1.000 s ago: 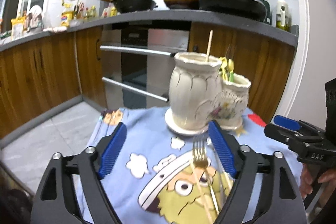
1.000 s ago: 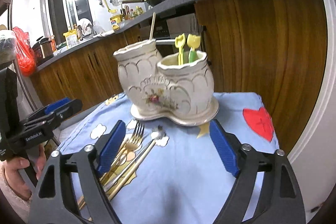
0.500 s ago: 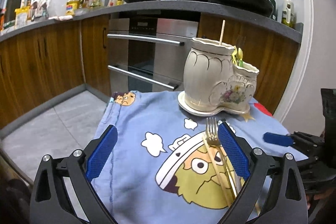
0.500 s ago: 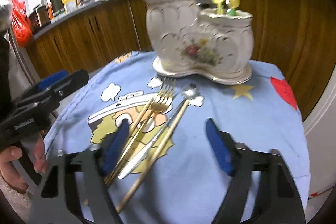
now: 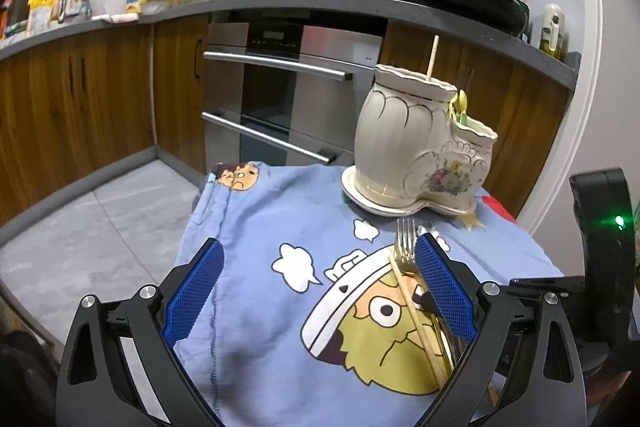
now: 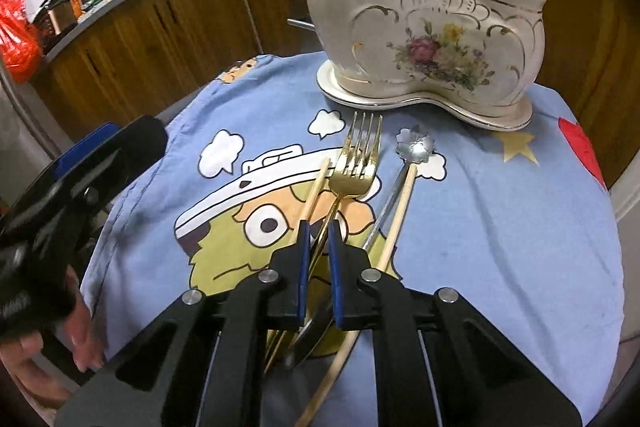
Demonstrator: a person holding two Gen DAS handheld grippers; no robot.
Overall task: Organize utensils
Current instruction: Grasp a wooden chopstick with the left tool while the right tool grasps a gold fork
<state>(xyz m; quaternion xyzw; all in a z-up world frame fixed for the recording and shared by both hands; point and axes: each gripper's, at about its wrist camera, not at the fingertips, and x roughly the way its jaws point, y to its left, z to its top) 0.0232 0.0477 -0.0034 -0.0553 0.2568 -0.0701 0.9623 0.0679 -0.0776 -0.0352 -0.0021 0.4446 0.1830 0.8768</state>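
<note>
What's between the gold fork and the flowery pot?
Only bare blue cloth with a white cloud print lies between the fork tips and the pot base; the right wrist view shows it.

Right tongs (image 6: 318, 227) tilted steeply down, jaws closing to a narrow gap, blue pads (image 6: 304, 247) nearly together on a thin gold handle. Left tongs (image 5: 316, 291) spread wide, nothing between the pads, angled gently down. Bare fingers (image 6: 82, 343) wrap the left tongs' grip at lower left.
</note>
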